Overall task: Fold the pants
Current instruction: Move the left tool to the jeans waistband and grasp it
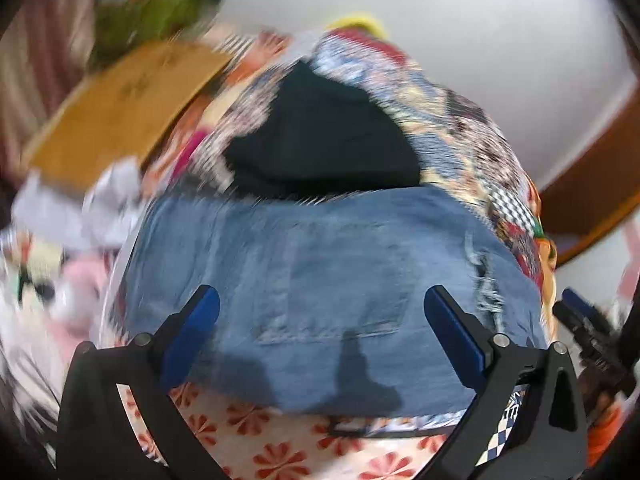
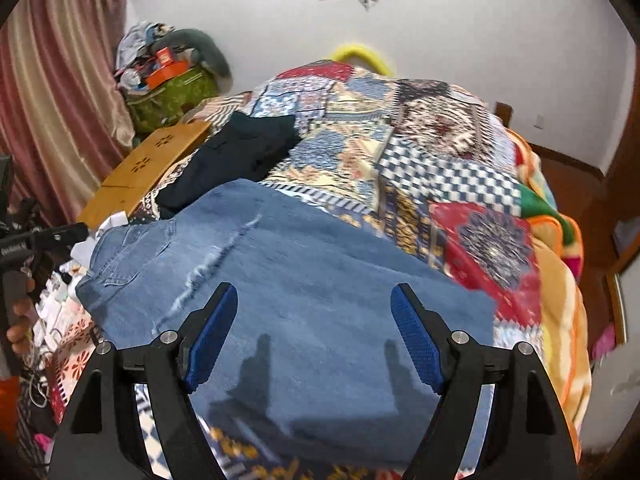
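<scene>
Blue denim pants [image 1: 320, 280] lie folded on a patchwork bedspread [image 1: 460, 120]. In the right wrist view the pants [image 2: 288, 288] spread across the near bed, with a frayed rip and a back pocket at the left. My left gripper [image 1: 322, 300] is open and empty just above the pants' near edge. My right gripper [image 2: 314, 298] is open and empty above the pants' right part. The left gripper [image 2: 44, 240] shows at the left edge of the right wrist view; the right gripper [image 1: 580, 312] shows at the right edge of the left wrist view.
A dark navy garment [image 2: 240, 156] lies on the bedspread [image 2: 440, 160] beyond the pants. A wooden board [image 2: 148, 168] leans at the bed's left side. A green bag with clutter [image 2: 172, 92] and a pink curtain [image 2: 48, 100] stand at the back left. The left wrist view is motion-blurred.
</scene>
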### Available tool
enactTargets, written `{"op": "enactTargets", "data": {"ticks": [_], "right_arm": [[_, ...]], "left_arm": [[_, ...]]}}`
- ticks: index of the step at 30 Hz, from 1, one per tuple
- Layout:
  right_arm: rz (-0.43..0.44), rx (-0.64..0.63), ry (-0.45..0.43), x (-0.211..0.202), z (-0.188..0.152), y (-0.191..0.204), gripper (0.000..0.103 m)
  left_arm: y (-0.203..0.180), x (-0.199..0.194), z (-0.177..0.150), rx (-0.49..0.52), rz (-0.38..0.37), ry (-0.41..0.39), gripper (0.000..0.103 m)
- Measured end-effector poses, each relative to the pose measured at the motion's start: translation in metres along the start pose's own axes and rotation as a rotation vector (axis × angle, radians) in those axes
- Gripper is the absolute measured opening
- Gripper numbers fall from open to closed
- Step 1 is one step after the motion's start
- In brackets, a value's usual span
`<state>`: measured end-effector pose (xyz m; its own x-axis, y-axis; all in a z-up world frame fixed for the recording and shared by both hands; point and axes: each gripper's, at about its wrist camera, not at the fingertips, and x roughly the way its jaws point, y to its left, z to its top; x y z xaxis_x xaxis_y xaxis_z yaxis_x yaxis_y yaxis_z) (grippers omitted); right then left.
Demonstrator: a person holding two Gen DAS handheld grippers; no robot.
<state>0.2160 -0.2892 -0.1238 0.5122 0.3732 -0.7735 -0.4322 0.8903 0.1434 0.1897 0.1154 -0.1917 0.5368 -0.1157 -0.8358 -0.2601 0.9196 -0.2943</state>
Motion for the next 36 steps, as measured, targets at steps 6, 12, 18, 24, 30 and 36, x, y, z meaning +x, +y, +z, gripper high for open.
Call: {"op": "enactTargets", "data": {"ticks": [6,12,18,24,30,36], "right_arm": [[0.02,-0.03,0.117,0.039,-0.009,0.014,0.076],[0.032,-0.061,0.14,0.045,-0.017,0.014,0.078],[0.04,-0.039,0.14,0.046,-0.018,0.012,0.082],[0.049,-0.029,0.138,0.047,-0.018,0.012,0.082],[0.05,-0.023,0.138,0.048,-0.019,0.011,0.082],[0.051,-0.015,0.139,0.048,-0.02,0.01,0.083]], "left_arm": [[0.061,0.014,-0.021,-0.135,0.056,0.082,0.103],[0.091,0.03,-0.05,-0.199,0.065,0.178,0.103],[0.103,0.052,-0.065,-0.298,-0.048,0.253,0.103],[0.108,0.069,-0.06,-0.35,-0.124,0.264,0.103],[0.103,0.08,-0.043,-0.313,-0.119,0.283,0.099],[0.099,0.074,-0.034,-0.282,-0.064,0.229,0.066]]}}
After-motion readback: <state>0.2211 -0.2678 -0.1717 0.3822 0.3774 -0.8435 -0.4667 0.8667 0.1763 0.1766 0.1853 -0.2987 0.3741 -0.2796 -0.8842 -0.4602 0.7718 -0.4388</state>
